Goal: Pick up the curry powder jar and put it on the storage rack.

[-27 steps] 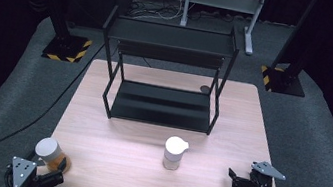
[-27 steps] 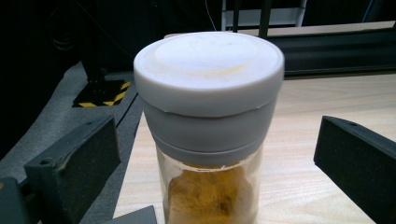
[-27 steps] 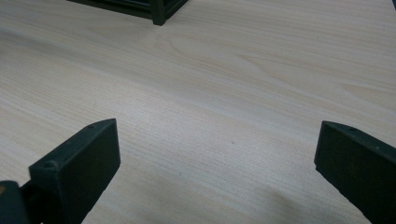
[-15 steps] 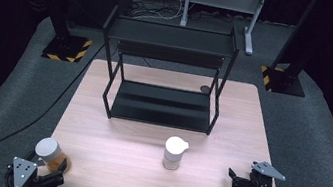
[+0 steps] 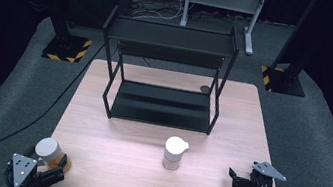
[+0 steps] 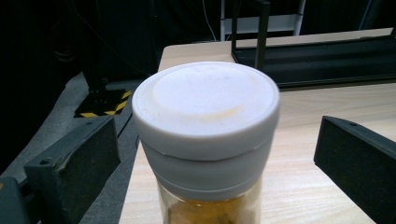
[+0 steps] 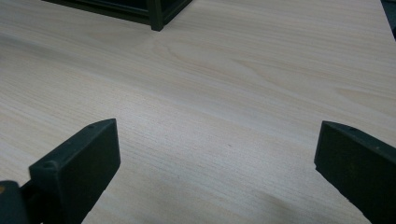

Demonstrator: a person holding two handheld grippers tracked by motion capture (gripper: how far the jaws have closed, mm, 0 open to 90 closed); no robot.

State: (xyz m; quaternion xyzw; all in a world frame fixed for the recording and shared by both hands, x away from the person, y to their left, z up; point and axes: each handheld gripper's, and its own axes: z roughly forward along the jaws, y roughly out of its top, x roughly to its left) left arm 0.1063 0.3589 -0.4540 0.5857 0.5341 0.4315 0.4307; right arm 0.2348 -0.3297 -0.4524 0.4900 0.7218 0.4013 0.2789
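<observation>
One jar, two sets of tongs: where I'd grab it

Two tongs are in play and both stand wide apart, nothing pinched. The left tongs (image 5: 51,175) sit at the near left corner of the surface (image 5: 118,162), and the jar (image 6: 205,140) stands upright right between the jaws with clear gaps on both sides, so no contact yet. The right tongs (image 5: 238,180) hang over bare wood at the near right edge.

About the jar itself: clear wall, looks like glass, with something yellow-orange inside and a wide white lid (image 6: 205,100). My guess is it's stiff, a bit heavy for its size, and slick on the body. Drop it and it probably cracks.

So I'd take it on the wall just below the lid, not on the lid. The lid flares wider than the body and seems to have a seam, so it could twist or pop if squeezed. Gripping under that shoulder also gives a lip to catch if it slides.

Farther off there's a white jug (image 5: 174,152) mid-surface and a black rack (image 5: 166,68) behind it.
</observation>
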